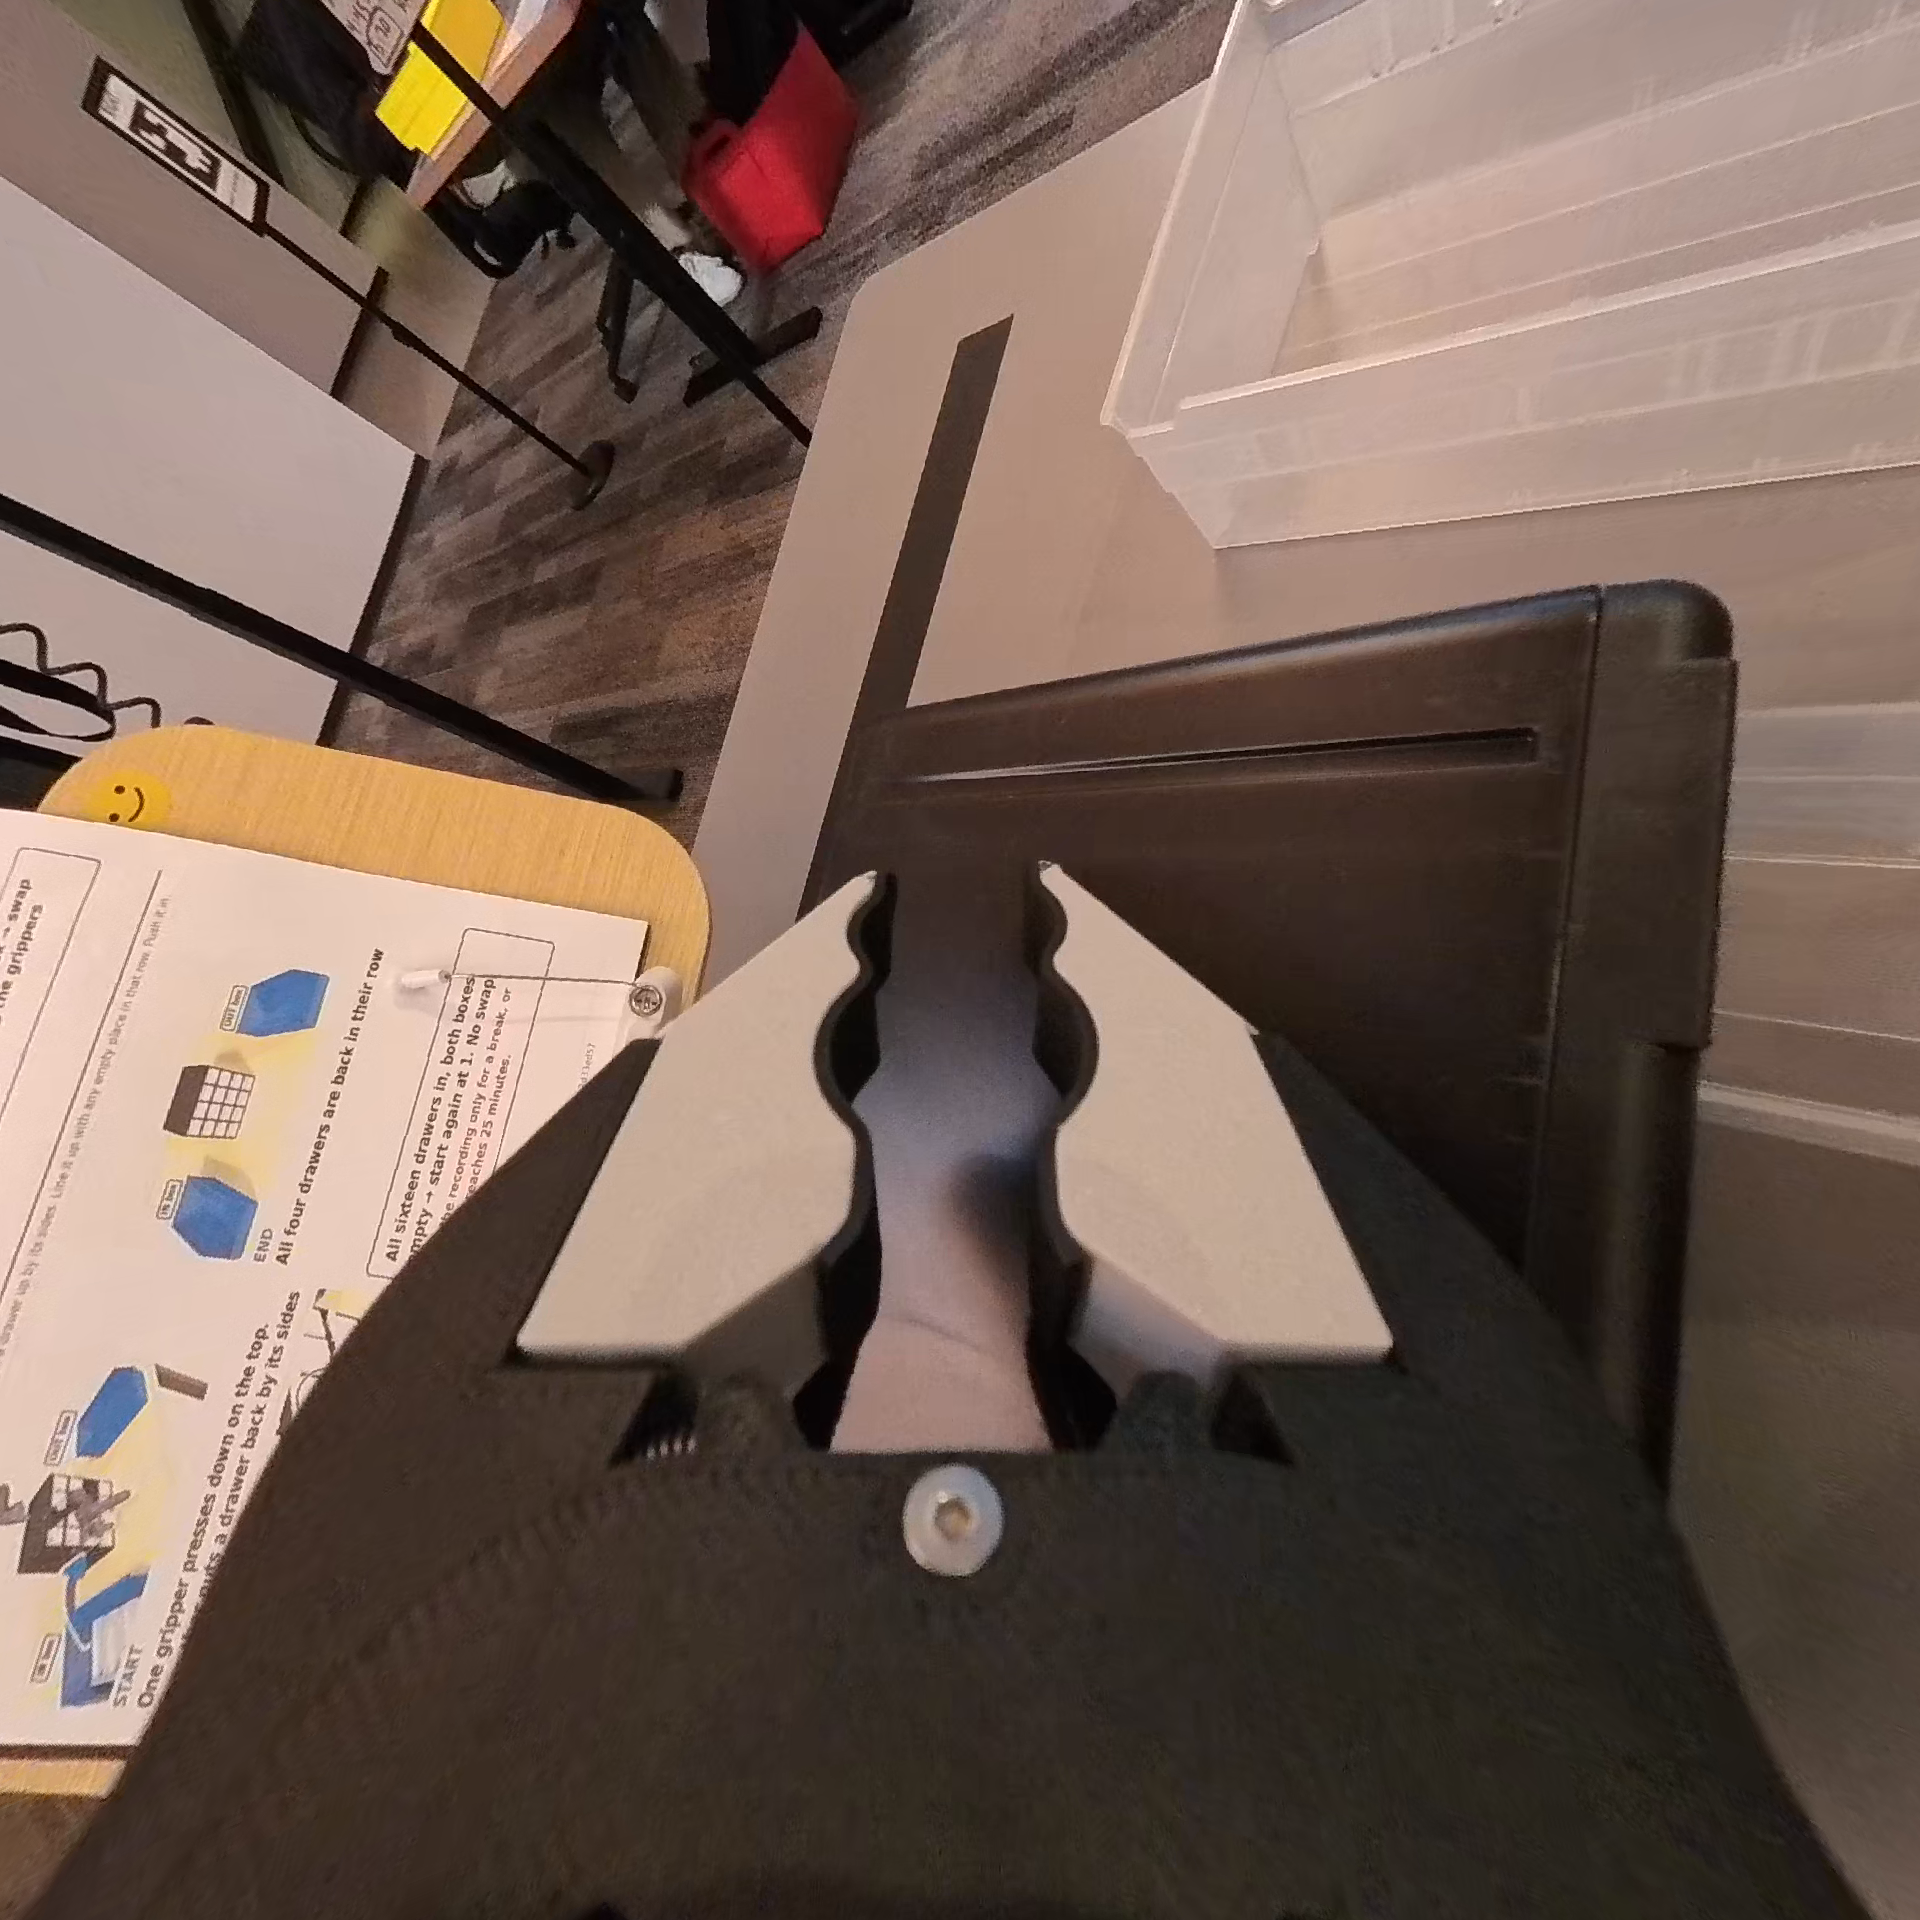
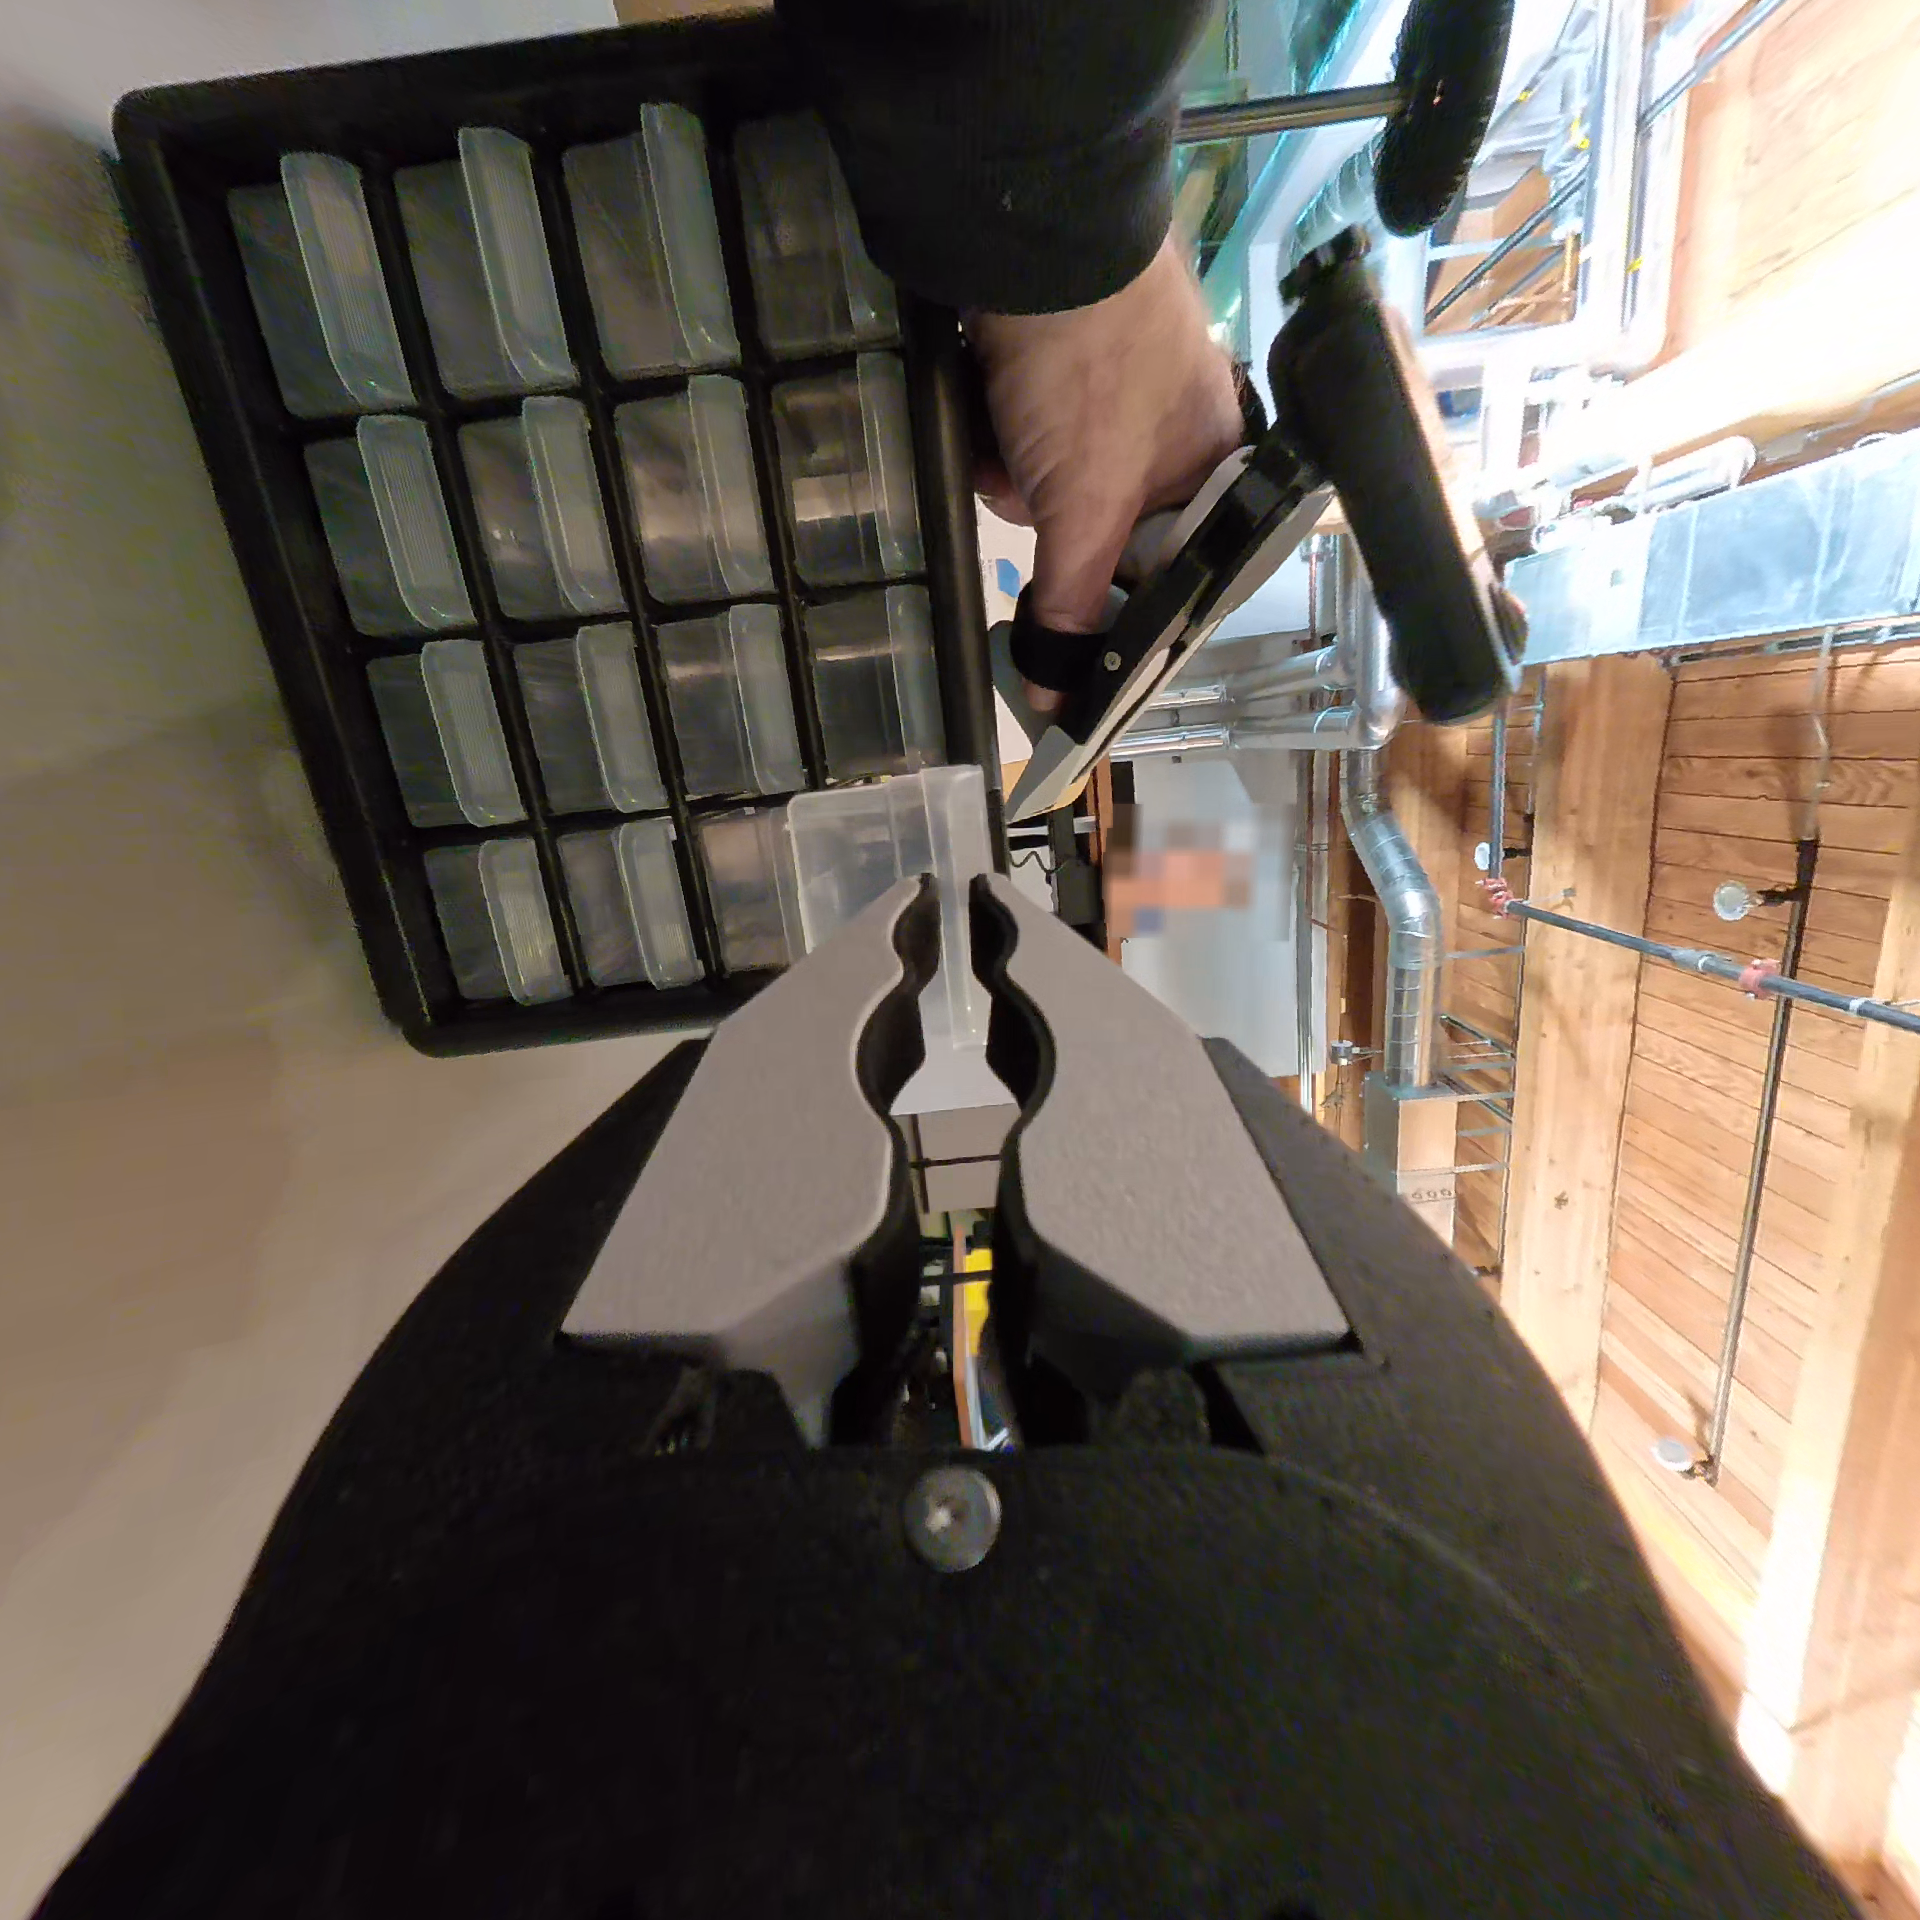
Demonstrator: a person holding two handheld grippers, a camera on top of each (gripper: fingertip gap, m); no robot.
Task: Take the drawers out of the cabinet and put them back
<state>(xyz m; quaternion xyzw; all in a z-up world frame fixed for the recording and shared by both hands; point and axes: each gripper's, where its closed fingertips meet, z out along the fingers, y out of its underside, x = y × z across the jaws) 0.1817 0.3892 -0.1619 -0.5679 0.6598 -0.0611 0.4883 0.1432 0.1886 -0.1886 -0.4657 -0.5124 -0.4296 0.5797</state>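
Note:
The black cabinet (image 2: 301, 623) holds a grid of clear drawers and lies turned sideways in the right wrist view. My right gripper (image 2: 951, 883) is shut on the front handle (image 2: 956, 966) of one clear drawer (image 2: 862, 842), which sticks partly out of a corner slot. My left gripper (image 1: 961, 883) hovers over the cabinet's plain black outer side (image 1: 1299, 935). Its jaws stand a narrow gap apart with nothing between them. In the right wrist view the left gripper (image 2: 1023, 800) is held by a hand (image 2: 1101, 447) with its tips at the cabinet's edge, beside the pulled drawer.
A large clear plastic bin (image 1: 1507, 312) stands on the grey table (image 1: 1039, 520) beyond the cabinet. A printed instruction sheet (image 1: 260, 1143) lies on a wooden board to the left. Black table legs and a red container (image 1: 769, 177) stand on the floor.

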